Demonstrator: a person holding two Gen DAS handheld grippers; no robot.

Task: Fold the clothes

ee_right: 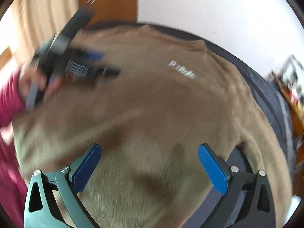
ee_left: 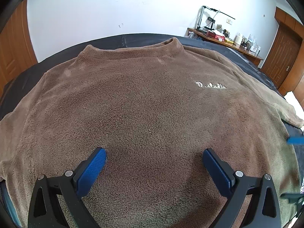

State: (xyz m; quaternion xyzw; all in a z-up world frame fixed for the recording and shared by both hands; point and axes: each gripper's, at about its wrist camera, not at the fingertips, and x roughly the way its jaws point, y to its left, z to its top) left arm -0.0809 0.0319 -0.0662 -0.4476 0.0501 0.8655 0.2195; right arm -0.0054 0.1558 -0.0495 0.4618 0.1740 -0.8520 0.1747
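— What is the cloth, and where does it lie?

— A brown fleece sweater with a thick, curly pile [ee_left: 144, 98] lies flat, front up, on a dark grey bed cover [ee_left: 114, 39]. The ribbed round collar [ee_left: 172, 41] points to the white wall, and small white embroidered letters [ee_left: 210, 85] sit on the chest.

— And the grippers?

— The left gripper [ee_left: 153, 155] stands wide open above the lower part of the sweater; its blue pads [ee_left: 93, 169] have a fine grid texture and hold nothing. The right gripper [ee_right: 149, 152] is open too and empty, over the hem near the sweater's side edge.

— What is hard to see?

— The right wrist view is blurred, so the letters cannot be read there. A hand [ee_right: 40, 83] with a pink sleeve [ee_right: 9, 98] holds the other gripper, smeared. The sleeves of the sweater run out of the frame. The objects on the wooden desk [ee_left: 228, 41] are too small to tell.
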